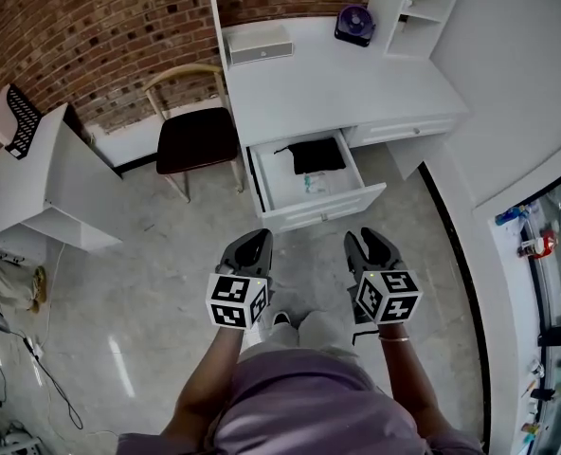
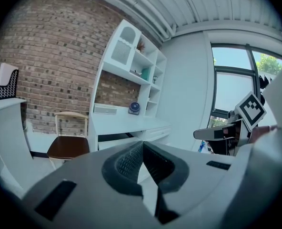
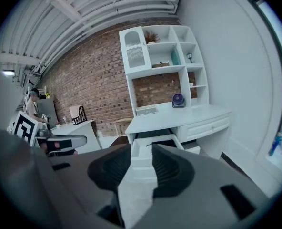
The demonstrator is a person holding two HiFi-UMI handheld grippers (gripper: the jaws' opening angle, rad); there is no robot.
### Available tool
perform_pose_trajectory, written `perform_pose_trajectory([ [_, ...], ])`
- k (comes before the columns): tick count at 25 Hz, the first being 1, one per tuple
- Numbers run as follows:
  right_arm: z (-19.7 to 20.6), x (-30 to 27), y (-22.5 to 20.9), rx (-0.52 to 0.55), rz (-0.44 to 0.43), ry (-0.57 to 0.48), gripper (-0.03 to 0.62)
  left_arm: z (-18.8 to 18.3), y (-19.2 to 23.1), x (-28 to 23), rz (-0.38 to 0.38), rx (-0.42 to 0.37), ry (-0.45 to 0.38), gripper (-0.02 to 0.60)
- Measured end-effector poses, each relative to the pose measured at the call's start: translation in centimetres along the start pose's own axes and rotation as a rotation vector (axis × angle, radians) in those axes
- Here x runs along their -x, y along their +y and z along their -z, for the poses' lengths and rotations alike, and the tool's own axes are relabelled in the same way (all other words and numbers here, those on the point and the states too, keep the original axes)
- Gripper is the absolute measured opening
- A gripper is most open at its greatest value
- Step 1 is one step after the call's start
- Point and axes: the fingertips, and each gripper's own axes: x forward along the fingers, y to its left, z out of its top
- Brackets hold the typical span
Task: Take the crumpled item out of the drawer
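Note:
The white desk's drawer (image 1: 279,195) stands pulled open. A black crumpled item (image 1: 316,154) lies at its back, and a small pale thing (image 1: 314,184) lies nearer the front. Both grippers hover over the floor, short of the drawer front. My left gripper (image 1: 253,246) is shut, its tips (image 2: 143,144) meeting with nothing between them. My right gripper (image 1: 368,245) is open and empty. Through its gap (image 3: 142,151) the right gripper view shows the open drawer (image 3: 142,146), with a dark patch of the item (image 3: 166,142) just past the right jaw.
A wooden chair with a dark seat (image 1: 197,138) stands left of the drawer. A purple fan (image 1: 354,22) and a white box (image 1: 259,45) rest on the desk (image 1: 356,83). A white side table (image 1: 44,183) with a black file rack (image 1: 20,121) is at far left.

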Motion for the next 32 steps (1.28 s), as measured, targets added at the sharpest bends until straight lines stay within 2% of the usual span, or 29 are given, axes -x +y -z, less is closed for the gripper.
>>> perform_pose_trajectory([
  [8,-2.2,-6.7,-2.0,0.076,-0.055,0.045,0.135,-0.8,3.1,-4.5,-0.044,0.031,0.002,0.002],
  [19,-4.8,-18.4,-4.9,0.255,-0.277,0.177,0.146,-3.4,8.5,-10.2,-0.225,0.083,-0.012,0.002],
  [24,-4.8,-22.2,-5.0,0.327,-0.364,0.24,0.15,-3.5,10.0,-11.8,-0.289,0.115,-0.008,0.002],
  [32,-2.0,-26.5,-5.7,0.459,-0.491,0.372,0.186,-3.6,11.7,-13.4,-0.37,0.145,-0.003,0.002],
])
